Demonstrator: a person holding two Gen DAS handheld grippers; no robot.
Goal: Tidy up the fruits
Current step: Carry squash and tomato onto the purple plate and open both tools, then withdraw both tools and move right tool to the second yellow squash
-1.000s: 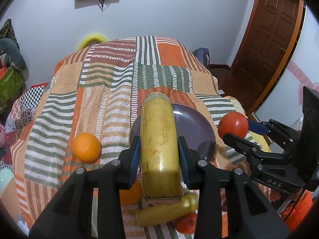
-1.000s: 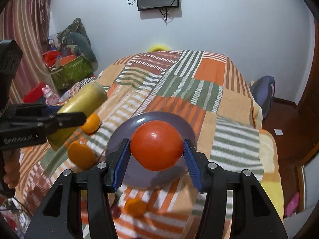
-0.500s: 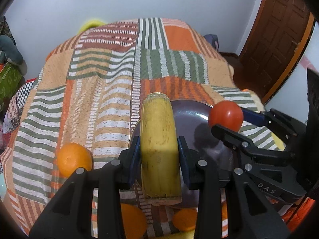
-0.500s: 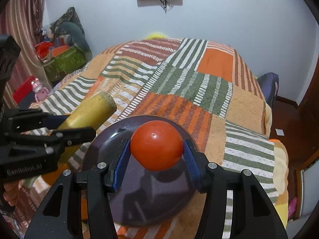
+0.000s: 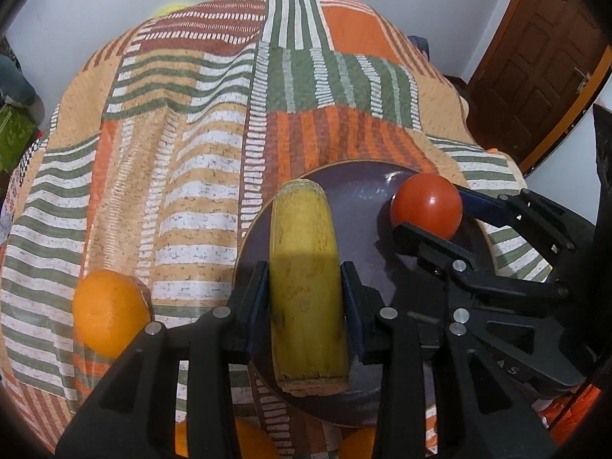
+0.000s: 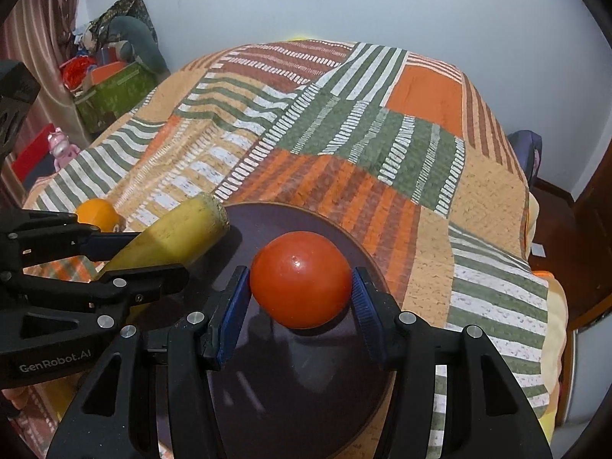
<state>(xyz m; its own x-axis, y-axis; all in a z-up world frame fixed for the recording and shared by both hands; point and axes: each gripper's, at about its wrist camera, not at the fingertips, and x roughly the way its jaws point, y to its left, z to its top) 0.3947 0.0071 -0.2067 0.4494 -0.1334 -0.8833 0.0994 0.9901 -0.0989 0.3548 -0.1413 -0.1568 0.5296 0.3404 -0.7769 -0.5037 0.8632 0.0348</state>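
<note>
My left gripper (image 5: 306,290) is shut on a yellow banana piece (image 5: 304,267) and holds it just over the left part of a dark purple plate (image 5: 363,183). My right gripper (image 6: 300,298) is shut on a red tomato (image 6: 300,277) and holds it over the same plate (image 6: 306,382). In the left wrist view the tomato (image 5: 426,206) and the right gripper show at the plate's right side. In the right wrist view the banana piece (image 6: 179,233) and the left gripper show at the plate's left side.
The plate lies on a striped patchwork bedspread (image 5: 191,153). An orange (image 5: 109,313) lies left of the plate, also in the right wrist view (image 6: 95,212). More orange fruit (image 5: 248,440) lies near the front edge. A wooden door (image 5: 535,57) stands at the right; boxes and toys (image 6: 111,88) at the left.
Both grippers have moved forward and down over the plate, each still holding its fruit. The plate now looks much larger and closer in both views.
</note>
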